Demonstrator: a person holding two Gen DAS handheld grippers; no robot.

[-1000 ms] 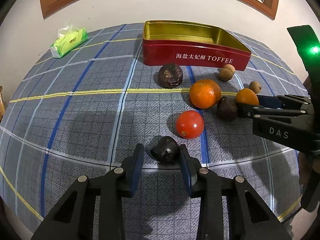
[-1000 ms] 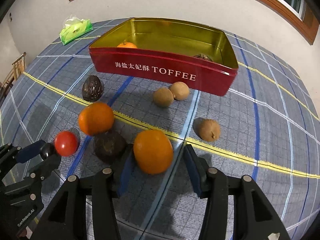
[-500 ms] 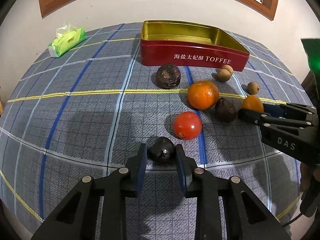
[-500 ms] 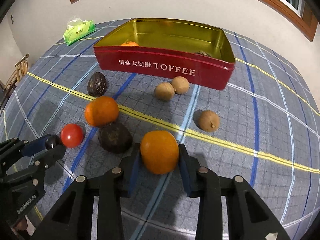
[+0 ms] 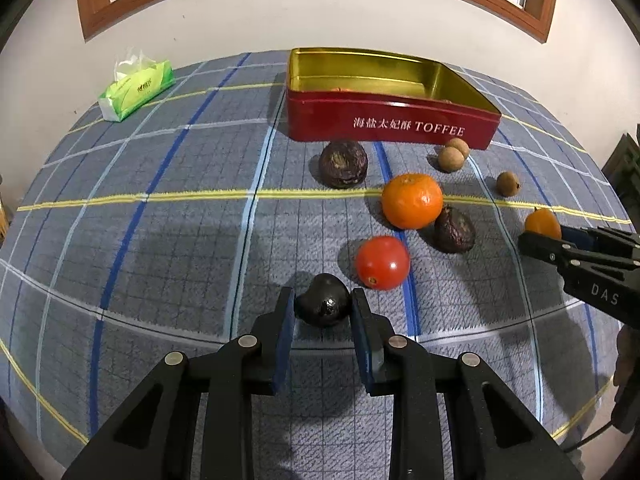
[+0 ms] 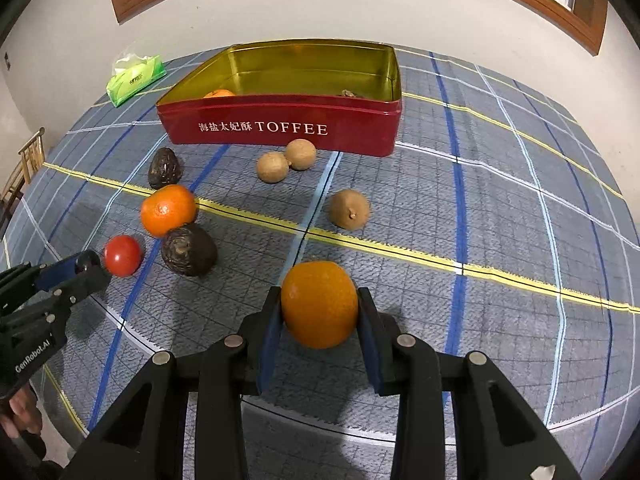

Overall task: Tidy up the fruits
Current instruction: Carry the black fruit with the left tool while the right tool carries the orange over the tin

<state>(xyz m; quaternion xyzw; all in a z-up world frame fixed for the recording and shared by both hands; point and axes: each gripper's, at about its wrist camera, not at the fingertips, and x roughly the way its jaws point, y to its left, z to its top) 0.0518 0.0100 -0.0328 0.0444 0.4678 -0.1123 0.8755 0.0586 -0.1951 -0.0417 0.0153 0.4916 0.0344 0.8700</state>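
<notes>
My left gripper point(image 5: 322, 308) is shut on a small glossy black fruit point(image 5: 325, 305) low over the cloth. My right gripper point(image 6: 319, 310) is shut on an orange point(image 6: 319, 304), its pads pressing both sides. A red toffee tin point(image 6: 280, 128) stands at the back with an orange point(image 6: 218, 93) and a brown fruit point(image 6: 352, 93) inside. Loose on the cloth lie a tomato point(image 5: 382, 262), a mandarin point(image 5: 412, 200), two wrinkled dark fruits point(image 5: 343, 163) point(image 5: 454, 230) and three brown longans point(image 6: 272, 167) point(image 6: 300, 154) point(image 6: 349, 209).
A green tissue pack point(image 5: 136, 90) lies at the back left of the plaid tablecloth. A wooden chair point(image 6: 28, 160) stands off the table's left edge. The wall and window frame rise behind the tin.
The left jaws closed onto the black fruit and stayed put. The right jaws closed onto the orange and carried it to the right, away from the wrinkled dark fruit.
</notes>
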